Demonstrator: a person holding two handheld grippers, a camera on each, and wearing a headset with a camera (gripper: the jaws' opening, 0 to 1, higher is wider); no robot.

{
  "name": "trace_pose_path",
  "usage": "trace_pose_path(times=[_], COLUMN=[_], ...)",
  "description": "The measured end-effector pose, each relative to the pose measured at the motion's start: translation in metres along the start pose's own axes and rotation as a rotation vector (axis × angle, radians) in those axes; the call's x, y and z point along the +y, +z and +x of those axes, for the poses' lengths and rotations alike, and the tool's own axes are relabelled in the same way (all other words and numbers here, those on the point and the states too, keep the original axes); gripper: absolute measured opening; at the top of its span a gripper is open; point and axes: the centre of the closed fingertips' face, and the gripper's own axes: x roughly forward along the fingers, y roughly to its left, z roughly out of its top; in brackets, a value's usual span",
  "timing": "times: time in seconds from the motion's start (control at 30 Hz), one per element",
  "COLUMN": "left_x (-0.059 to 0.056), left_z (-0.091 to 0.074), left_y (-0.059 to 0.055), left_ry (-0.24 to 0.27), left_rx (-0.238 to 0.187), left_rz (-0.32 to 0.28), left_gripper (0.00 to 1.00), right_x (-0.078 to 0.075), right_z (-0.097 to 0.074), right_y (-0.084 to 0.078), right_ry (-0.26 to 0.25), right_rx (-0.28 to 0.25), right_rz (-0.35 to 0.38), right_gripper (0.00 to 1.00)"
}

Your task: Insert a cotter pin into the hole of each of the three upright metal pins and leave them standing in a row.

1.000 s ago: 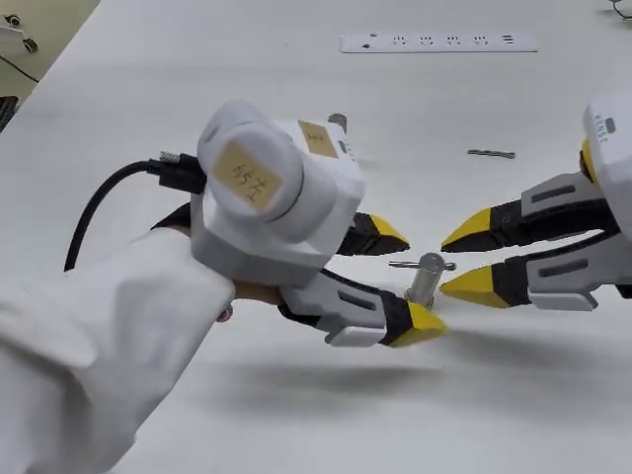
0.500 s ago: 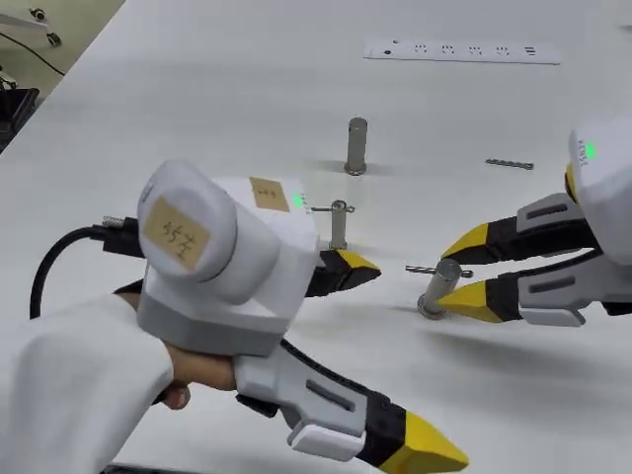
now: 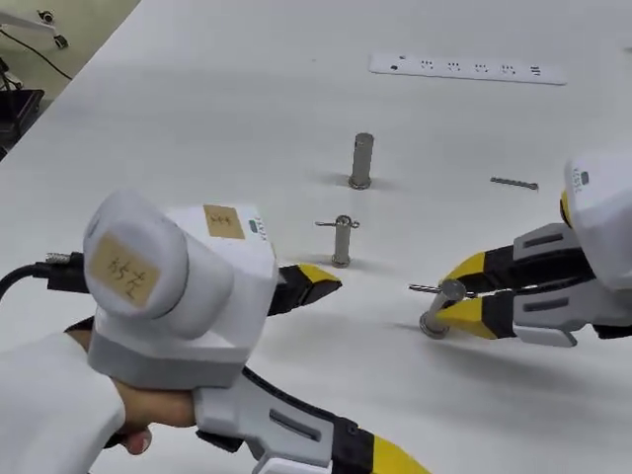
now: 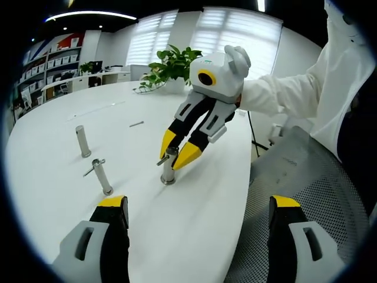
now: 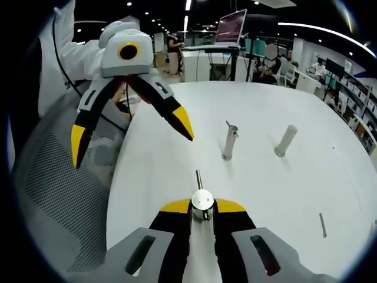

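The nearest grey cylindrical metal pin (image 3: 434, 314), cotter pin (image 3: 423, 288) fitted, leans on the white worktop (image 3: 247, 118) clamped in the right gripper (image 3: 456, 293); the middle pin (image 3: 342, 247) stands fitted, the far pin (image 3: 361, 161) awaits the loose thin cotter pin (image 3: 514, 183), and the left gripper (image 4: 197, 206) hangs spread, empty.

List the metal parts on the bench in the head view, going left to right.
pin with a cotter pin through it → bare pin → tilted pin held in the right tongs → loose cotter pin
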Motion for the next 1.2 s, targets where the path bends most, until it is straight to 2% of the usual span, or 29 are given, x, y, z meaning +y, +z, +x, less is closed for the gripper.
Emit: trace_pose_path(times=[0.13, 0.4, 0.5, 0.63, 0.77, 0.9, 1.2], left_x=[0.008, 0.013, 0.023, 0.028, 0.030, 0.032, 0.034], left_z=[-0.002, -0.010, -0.013, -0.015, -0.017, -0.019, -0.021], left_y=[-0.002, 0.002, -0.001, -0.005, -0.004, -0.003, -0.003], left_ry=[0.045, 0.076, 0.127, 0.138, 0.149, 0.158, 0.167], left_rx=[0.003, -0.011, -0.012, -0.017, -0.024, -0.030, -0.031], left_rz=[0.001, -0.015, -0.009, -0.037, -0.045, -0.051, -0.060], left_gripper=[0.99, 0.99, 0.99, 0.99, 0.99, 0.99, 0.99], right_x=[0.001, -0.005, -0.013, -0.027, -0.043, -0.057, -0.062], right_z=[0.000, -0.001, -0.003, -0.006, -0.004, 0.001, 0.011], right_y=[0.000, -0.001, 0.004, 0.012, 0.013, 0.015, 0.014], right_ry=[0.007, -0.013, -0.020, -0.020, -0.033, -0.024, -0.002], right_rx=[0.009, 0.025, 0.020, 0.001, 0.000, -0.004, 0.004], right_rz=[-0.002, 0.023, -0.003, 0.008, -0.016, -0.013, -0.037], right_gripper=[0.08, 0.08, 0.07, 0.07, 0.07, 0.07, 0.07])
